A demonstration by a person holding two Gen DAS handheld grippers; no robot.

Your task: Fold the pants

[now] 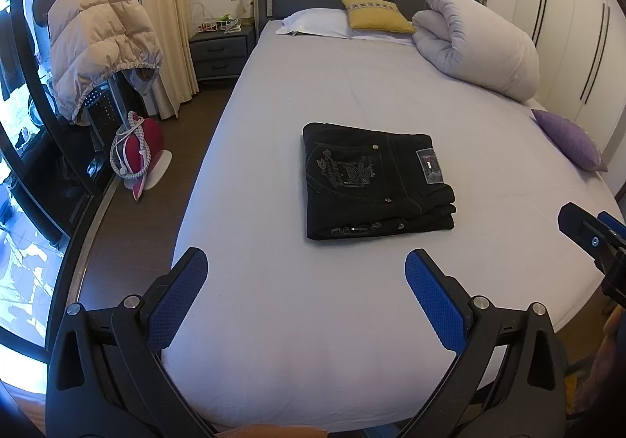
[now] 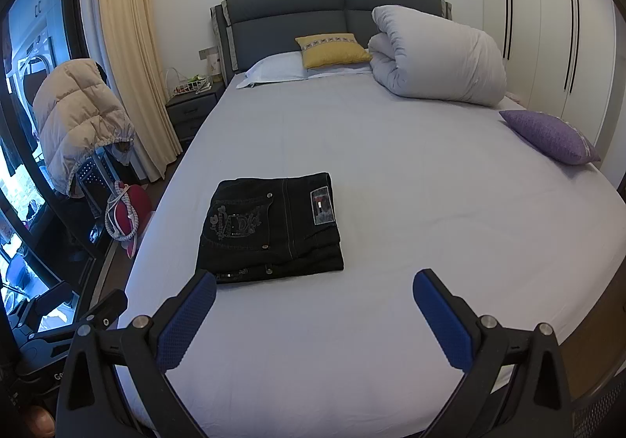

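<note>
Black pants (image 1: 375,179) lie folded into a compact rectangle on the pale bed sheet (image 1: 352,93), back pocket embroidery and a label facing up. They also show in the right wrist view (image 2: 270,226). My left gripper (image 1: 307,267) is open and empty, held above the foot of the bed, short of the pants. My right gripper (image 2: 315,289) is open and empty, near the pants' front edge and to their right. The right gripper also shows at the right edge of the left wrist view (image 1: 594,242), its jaws unclear there.
A rolled white duvet (image 1: 477,38), a yellow cushion (image 1: 375,13) and a white pillow (image 1: 313,23) lie at the headboard. A purple cushion (image 1: 571,140) sits at the bed's right edge. A nightstand (image 1: 219,50), a puffer jacket (image 1: 101,42) and an iron (image 1: 137,152) stand left of the bed.
</note>
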